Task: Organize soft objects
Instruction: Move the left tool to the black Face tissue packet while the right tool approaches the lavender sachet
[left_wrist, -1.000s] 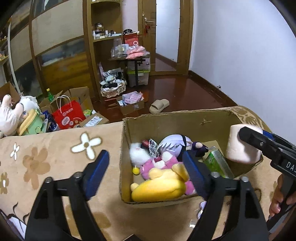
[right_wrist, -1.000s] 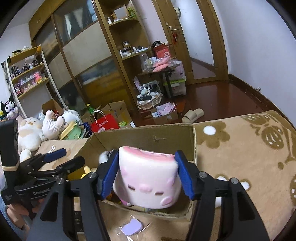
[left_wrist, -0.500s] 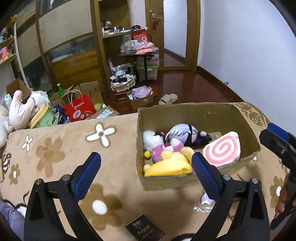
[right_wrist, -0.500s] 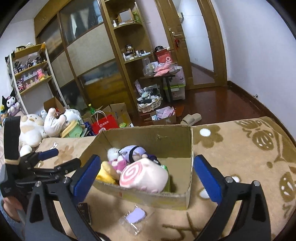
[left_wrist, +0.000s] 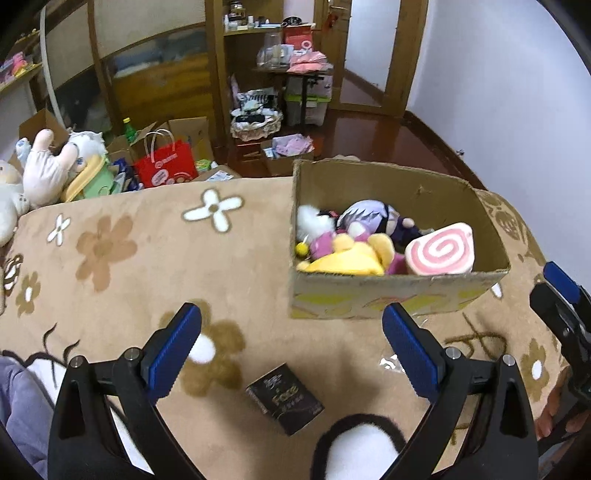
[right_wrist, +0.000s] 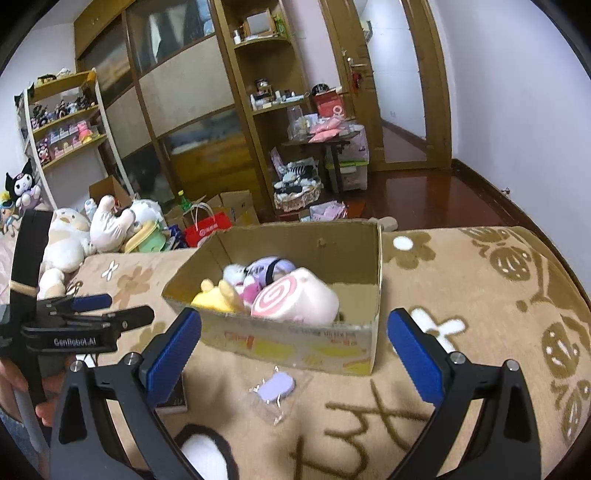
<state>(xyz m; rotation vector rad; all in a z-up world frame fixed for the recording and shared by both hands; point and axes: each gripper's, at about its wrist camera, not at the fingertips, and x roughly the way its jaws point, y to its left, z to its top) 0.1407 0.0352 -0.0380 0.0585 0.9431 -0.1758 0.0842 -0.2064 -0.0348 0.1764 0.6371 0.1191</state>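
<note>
Both your jaws just spread wide with nothing between them, and the swirl-roll plush (right_wrist: 295, 301) sits in the cardboard box (right_wrist: 306, 343) beyond your right gripper (right_wrist: 293, 334) and left gripper (left_wrist: 291, 328).

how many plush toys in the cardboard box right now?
At least 5 in the cardboard box: swirl roll plush right front, yellow plush left front, pink plush, white plush back left, purple-haired doll behind. More may be buried.
</note>
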